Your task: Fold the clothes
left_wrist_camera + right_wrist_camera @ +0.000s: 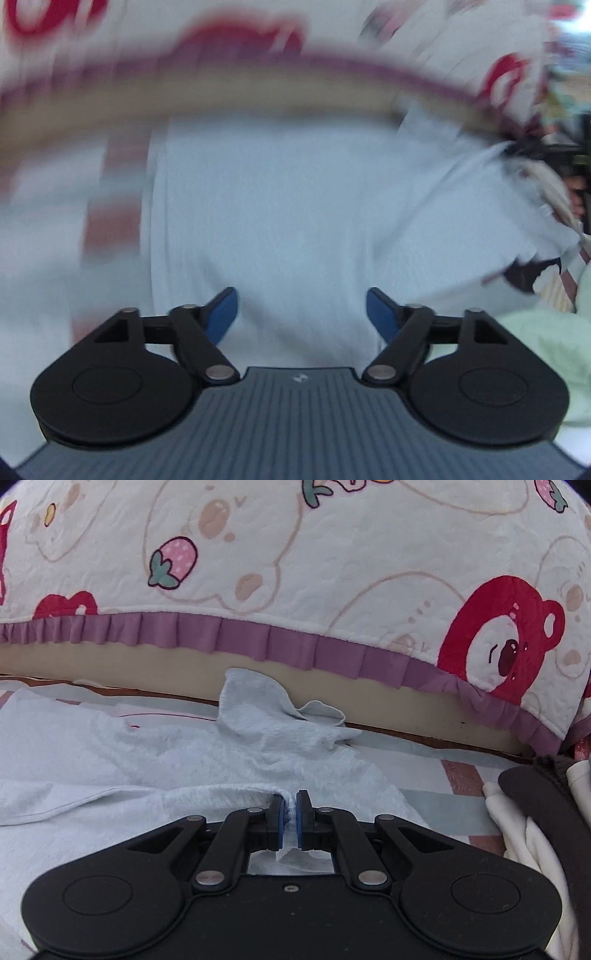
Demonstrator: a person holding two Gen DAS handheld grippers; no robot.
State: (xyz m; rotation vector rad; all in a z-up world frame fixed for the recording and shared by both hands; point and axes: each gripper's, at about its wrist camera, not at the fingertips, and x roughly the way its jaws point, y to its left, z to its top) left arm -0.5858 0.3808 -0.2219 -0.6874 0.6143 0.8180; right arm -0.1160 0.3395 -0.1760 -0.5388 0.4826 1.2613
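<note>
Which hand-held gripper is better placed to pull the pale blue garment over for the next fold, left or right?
Probably right. The right hand-held gripper is shut on an edge of the garment, while the left hand-held gripper is open above it, holding nothing.

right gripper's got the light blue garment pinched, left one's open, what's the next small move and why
Probably bring the open left gripper down and close it on the garment in front of it. The right gripper already pinches a fold of the cloth, which lies rumpled, so a second hold seems needed before folding it.
</note>
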